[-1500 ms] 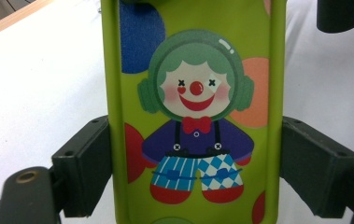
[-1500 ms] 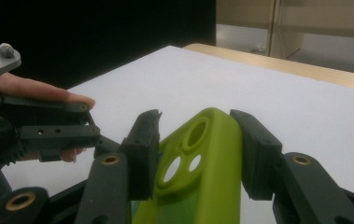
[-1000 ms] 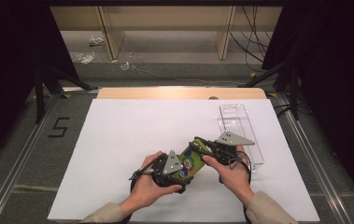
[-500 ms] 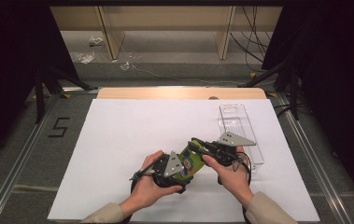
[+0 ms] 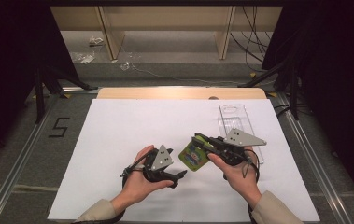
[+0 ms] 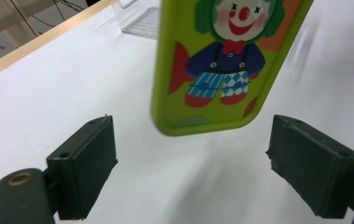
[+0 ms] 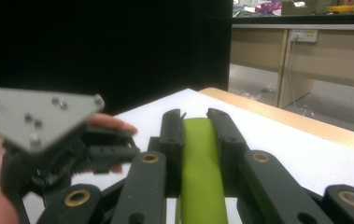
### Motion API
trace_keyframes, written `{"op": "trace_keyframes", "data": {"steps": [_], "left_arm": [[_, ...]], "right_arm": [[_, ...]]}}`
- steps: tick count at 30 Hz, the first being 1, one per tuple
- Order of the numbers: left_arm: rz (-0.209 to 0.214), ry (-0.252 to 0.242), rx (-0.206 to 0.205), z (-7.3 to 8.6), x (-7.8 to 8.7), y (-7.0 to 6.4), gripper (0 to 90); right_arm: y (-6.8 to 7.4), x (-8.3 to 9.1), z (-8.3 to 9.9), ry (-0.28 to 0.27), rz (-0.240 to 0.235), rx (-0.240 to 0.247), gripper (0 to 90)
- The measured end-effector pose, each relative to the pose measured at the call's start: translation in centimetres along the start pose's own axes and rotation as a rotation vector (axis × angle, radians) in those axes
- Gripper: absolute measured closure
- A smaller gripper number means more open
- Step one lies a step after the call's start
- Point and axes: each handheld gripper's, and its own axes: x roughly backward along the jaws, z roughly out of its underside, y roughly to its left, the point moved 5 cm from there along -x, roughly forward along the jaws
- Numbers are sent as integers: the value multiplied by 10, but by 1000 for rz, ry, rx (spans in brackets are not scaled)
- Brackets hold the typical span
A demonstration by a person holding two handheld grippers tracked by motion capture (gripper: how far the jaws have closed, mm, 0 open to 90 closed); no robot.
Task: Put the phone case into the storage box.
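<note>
Between the two claws, above the white table cover (image 5: 118, 140), a green phone case (image 5: 194, 156) hangs off the surface. The right claw (image 5: 201, 140) has its jaws clamped on the case's edge; in the right gripper view the green edge (image 7: 200, 163) sits squeezed between the two black jaws, which press it from either side. The case bears a clown picture (image 6: 226, 51), seen facing the left claw's camera, with the case's rounded lower end just ahead of and slightly above that claw's fingertips.

The left claw (image 5: 180, 176) stands wide apart and holds nothing: in the left gripper view its two black pads (image 6: 83, 165) flank an empty gap, the case floating beyond them and touching neither. In the high view this claw points toward the right one, its tips just below the case's lower corner.

Beyond the right claw, toward the far right side of the cover, lies a clear plastic tray (image 5: 235, 121), near the grey plate (image 5: 244, 137) on that claw's top.
</note>
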Motion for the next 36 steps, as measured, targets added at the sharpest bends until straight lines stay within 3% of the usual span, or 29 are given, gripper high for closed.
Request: {"op": "trace_keyframes", "data": {"steps": [7, 12, 25, 36], "left_arm": [[37, -8, 6, 6, 13, 8, 157], [76, 5, -1, 13, 16, 7, 168], [135, 26, -34, 28, 27, 8, 199], [192, 54, -40, 31, 25, 5, 195]], "right_arm": [[-7, 4, 3, 46, -31, 16, 776], [-6, 6, 3, 97, -97, 64, 775], [7, 6, 3, 137, -200, 152, 775], [13, 4, 4, 145, -246, 163, 775]]}}
